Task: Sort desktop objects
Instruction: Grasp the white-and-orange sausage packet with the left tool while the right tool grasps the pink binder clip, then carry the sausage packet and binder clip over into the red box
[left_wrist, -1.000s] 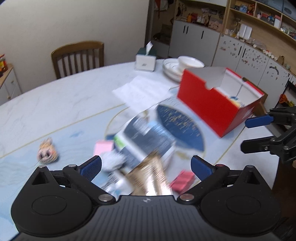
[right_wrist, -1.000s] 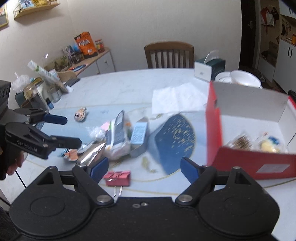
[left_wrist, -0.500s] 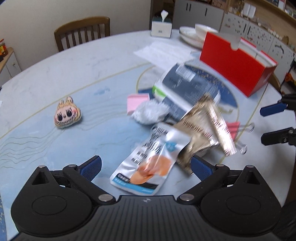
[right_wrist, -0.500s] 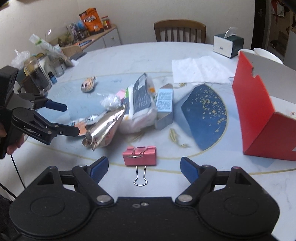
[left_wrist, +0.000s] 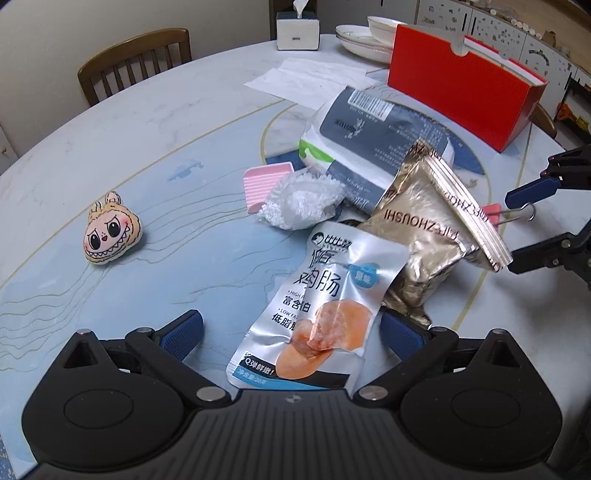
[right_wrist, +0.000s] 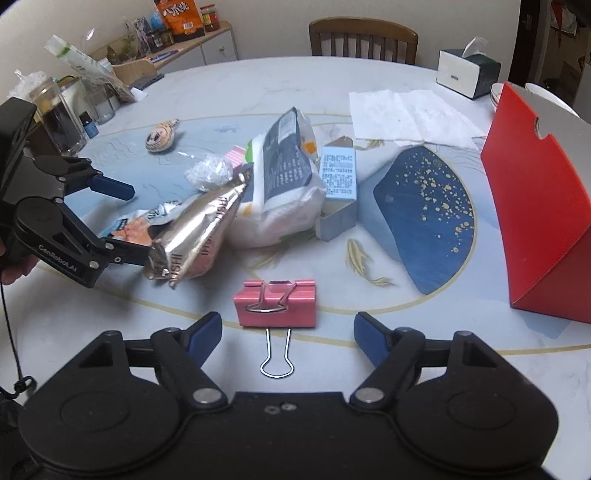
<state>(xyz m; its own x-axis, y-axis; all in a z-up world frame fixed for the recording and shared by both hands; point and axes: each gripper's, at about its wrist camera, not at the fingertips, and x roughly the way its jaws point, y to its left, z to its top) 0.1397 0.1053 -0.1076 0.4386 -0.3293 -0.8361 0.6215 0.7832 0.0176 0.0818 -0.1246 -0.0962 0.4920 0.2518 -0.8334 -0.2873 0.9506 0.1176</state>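
Observation:
My left gripper (left_wrist: 291, 332) is open, its jaws either side of the near end of a silver sausage packet (left_wrist: 317, 317), not closed on it. A gold foil pouch (left_wrist: 424, 236) leans on that packet. Behind lie a dark-and-white tissue pack (left_wrist: 369, 136), a clear crumpled bag (left_wrist: 303, 199), a pink pad (left_wrist: 266, 181) and a small plush head (left_wrist: 109, 236). My right gripper (right_wrist: 288, 332) is open just in front of a pink binder clip (right_wrist: 277, 302). The red box (right_wrist: 539, 206) stands at the right. The left gripper (right_wrist: 122, 225) shows beside the foil pouch (right_wrist: 199, 236).
A light blue carton (right_wrist: 338, 184) lies beside the tissue pack. White paper sheets (right_wrist: 410, 114), a tissue box (right_wrist: 465, 70) and stacked bowls (left_wrist: 369, 33) sit at the far side. Jars and bottles (right_wrist: 62, 118) stand at the left edge. A wooden chair (right_wrist: 364, 38) is behind the table.
Both grippers moved closer and lower over the table. The sausage packet now lies between my left jaws, and the binder clip sits just ahead of my right jaws. Both stayed open.

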